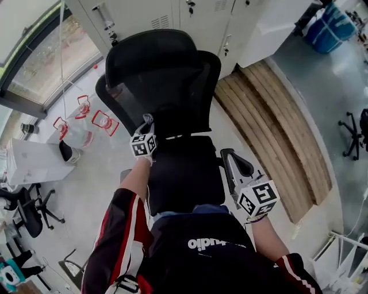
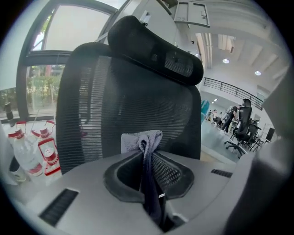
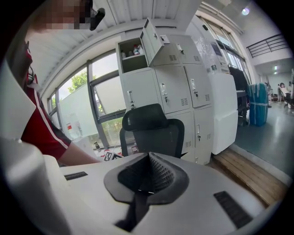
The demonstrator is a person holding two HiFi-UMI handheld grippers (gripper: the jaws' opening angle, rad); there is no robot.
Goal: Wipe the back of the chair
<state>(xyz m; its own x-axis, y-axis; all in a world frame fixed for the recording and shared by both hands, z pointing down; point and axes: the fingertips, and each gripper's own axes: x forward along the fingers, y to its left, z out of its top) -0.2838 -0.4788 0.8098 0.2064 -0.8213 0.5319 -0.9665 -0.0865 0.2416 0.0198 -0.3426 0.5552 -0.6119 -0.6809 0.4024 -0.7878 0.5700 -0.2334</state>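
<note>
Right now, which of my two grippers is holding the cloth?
The left gripper: its jaws are shut on the grey cloth, close to the chair's mesh back. The right gripper is shut with nothing between its jaws.

black top with red sleeves striped white.

The backrest stands close before the left gripper, whose jaws are closed on a cloth, and blocks the way straight ahead. Lockers stand just behind the headrest, leaving only a narrow gap. Left of the chair, bare floor runs to bottles and a box. On the right, a wooden step lies alongside. The right gripper, jaws together and empty, has clear air between it and the chair.
</note>
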